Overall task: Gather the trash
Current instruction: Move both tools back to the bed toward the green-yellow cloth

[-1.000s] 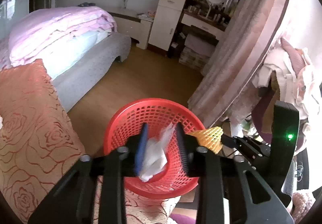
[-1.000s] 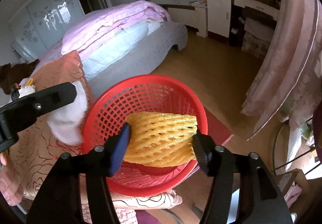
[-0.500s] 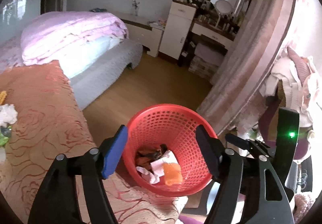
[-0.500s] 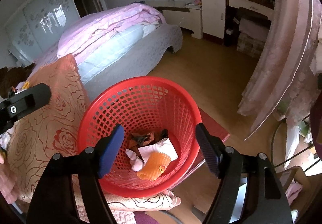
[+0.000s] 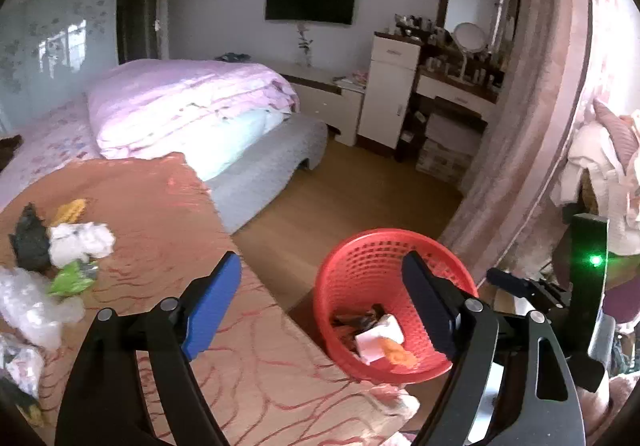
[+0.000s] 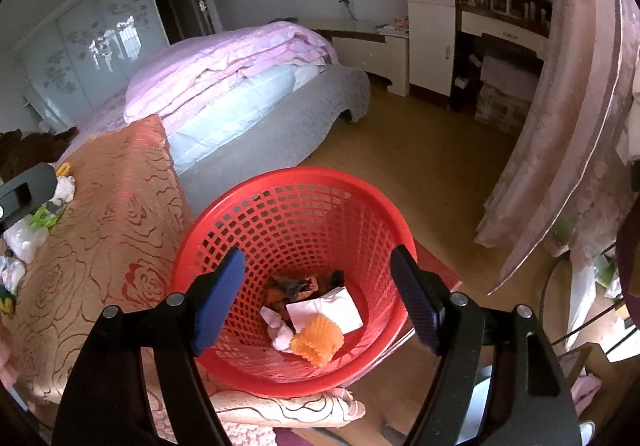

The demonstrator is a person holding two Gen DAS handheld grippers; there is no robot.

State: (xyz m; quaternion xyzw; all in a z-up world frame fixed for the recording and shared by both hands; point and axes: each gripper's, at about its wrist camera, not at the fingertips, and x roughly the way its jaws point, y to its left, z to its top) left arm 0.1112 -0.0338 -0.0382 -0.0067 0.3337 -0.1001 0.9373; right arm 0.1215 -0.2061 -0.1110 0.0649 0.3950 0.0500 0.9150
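A red mesh basket (image 6: 280, 201) (image 5: 360, 254) stands beside the rose-patterned cloth (image 5: 168, 213). Inside it lie an orange foam net (image 6: 318, 338) (image 5: 394, 350), white paper (image 6: 328, 308) (image 5: 378, 334), a crumpled tissue (image 6: 280, 330) and dark scraps. My right gripper (image 6: 318, 296) hangs above the basket, jaws still opening, nothing between them. My left gripper (image 5: 320, 300) is over the cloth's edge, left of the basket, jaws opening and empty. A trash pile lies at the left on the cloth: a white wad (image 5: 80, 242), a green wrapper (image 5: 72, 278), a black piece (image 5: 28, 242), clear plastic (image 5: 32, 306).
A bed with a pink quilt (image 5: 180, 105) lies behind the cloth. Wooden floor (image 5: 340, 197) runs to a white cabinet (image 5: 386, 85) and a dressing table (image 5: 460, 89). A pink curtain (image 5: 532, 125) hangs right of the basket. Clothes pile (image 5: 608, 165) at far right.
Both grippers opened and let go: the white tissue and the orange foam net dropped into the basket. The left gripper then rose and swung left, bringing the trash pile into view.
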